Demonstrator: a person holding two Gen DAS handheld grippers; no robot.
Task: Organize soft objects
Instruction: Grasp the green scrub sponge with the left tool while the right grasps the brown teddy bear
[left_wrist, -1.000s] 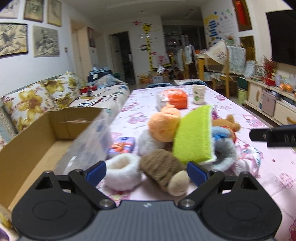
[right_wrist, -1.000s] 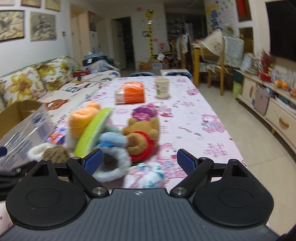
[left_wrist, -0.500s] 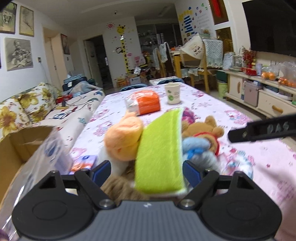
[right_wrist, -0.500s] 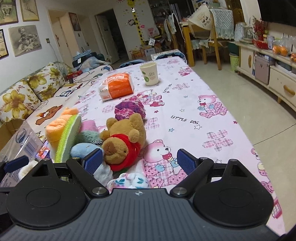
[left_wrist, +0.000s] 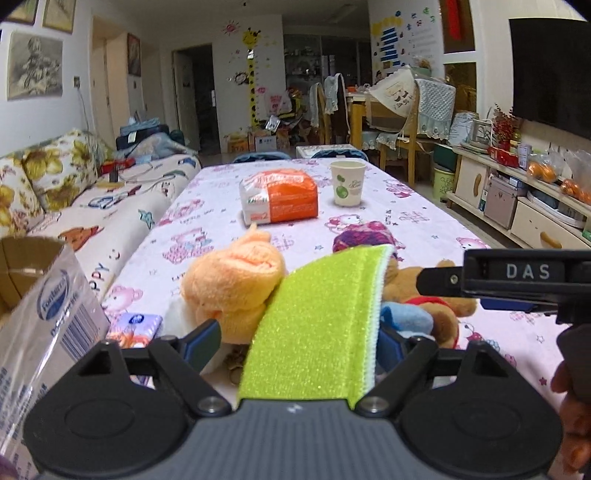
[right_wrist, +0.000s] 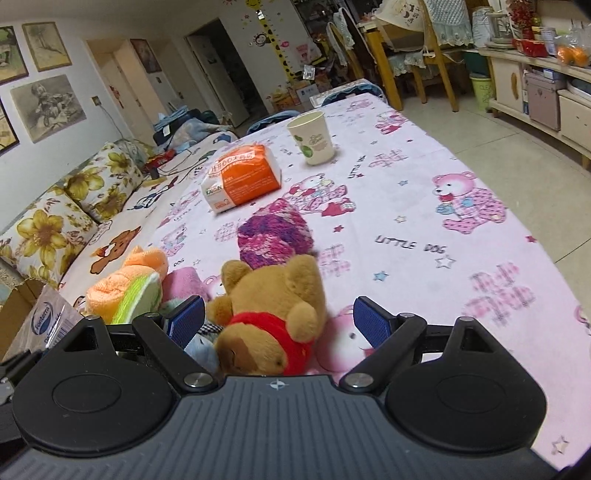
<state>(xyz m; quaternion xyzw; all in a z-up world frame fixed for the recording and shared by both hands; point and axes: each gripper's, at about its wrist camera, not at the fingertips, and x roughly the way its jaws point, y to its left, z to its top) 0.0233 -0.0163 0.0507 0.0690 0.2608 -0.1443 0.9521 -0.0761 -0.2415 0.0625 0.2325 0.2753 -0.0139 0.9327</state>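
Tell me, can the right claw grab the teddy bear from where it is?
Probably yes. The right claw is open, and the teddy bear already sits between its two blue fingers with nothing on top of it.

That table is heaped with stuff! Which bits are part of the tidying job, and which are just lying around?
Part of the job (soft things):
green sponge cloth
orange towel
brown teddy bear
purple knitted ball
pink cloth

Just lying about:
paper cup
orange tissue pack
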